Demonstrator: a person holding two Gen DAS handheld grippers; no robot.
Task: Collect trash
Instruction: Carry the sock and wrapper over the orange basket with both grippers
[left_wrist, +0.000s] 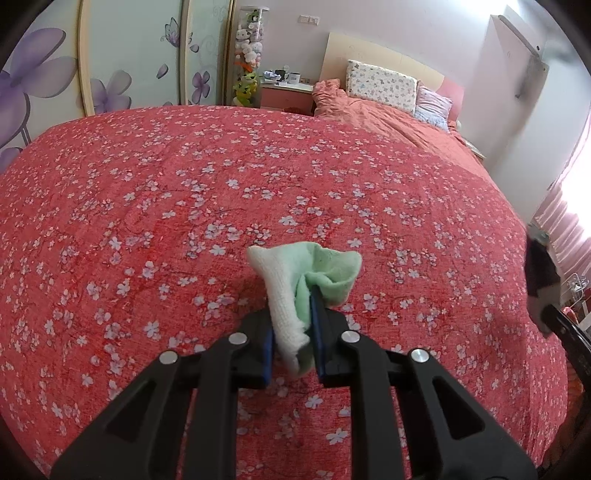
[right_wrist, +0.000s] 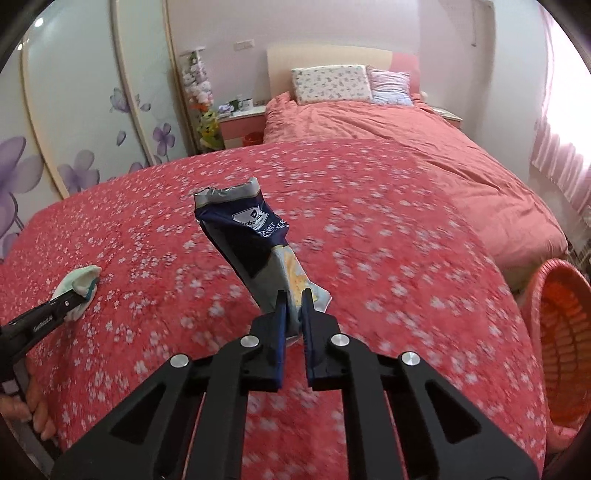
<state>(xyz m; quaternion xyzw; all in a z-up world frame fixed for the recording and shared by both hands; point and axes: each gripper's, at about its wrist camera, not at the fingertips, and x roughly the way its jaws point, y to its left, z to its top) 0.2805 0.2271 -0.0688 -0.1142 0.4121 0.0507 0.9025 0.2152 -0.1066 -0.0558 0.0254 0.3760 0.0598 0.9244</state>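
Observation:
My left gripper (left_wrist: 293, 314) is shut on a crumpled green and white cloth (left_wrist: 306, 269) and holds it above the red flowered bedspread (left_wrist: 147, 206). It also shows in the right wrist view (right_wrist: 79, 291) at the far left, with the cloth (right_wrist: 79, 278) in it. My right gripper (right_wrist: 293, 299) is shut on a dark blue snack wrapper (right_wrist: 247, 236) with a torn silver top, held upright above the bedspread (right_wrist: 406, 221). The wrapper's dark edge shows in the left wrist view (left_wrist: 539, 273) at the far right.
A pink woven basket (right_wrist: 561, 332) stands at the right, beside the bed. Pillows (right_wrist: 332, 85) lie at the headboard. A nightstand (right_wrist: 242, 114) and a tube of plush toys (left_wrist: 249, 55) stand by the flowered wardrobe (left_wrist: 110, 66).

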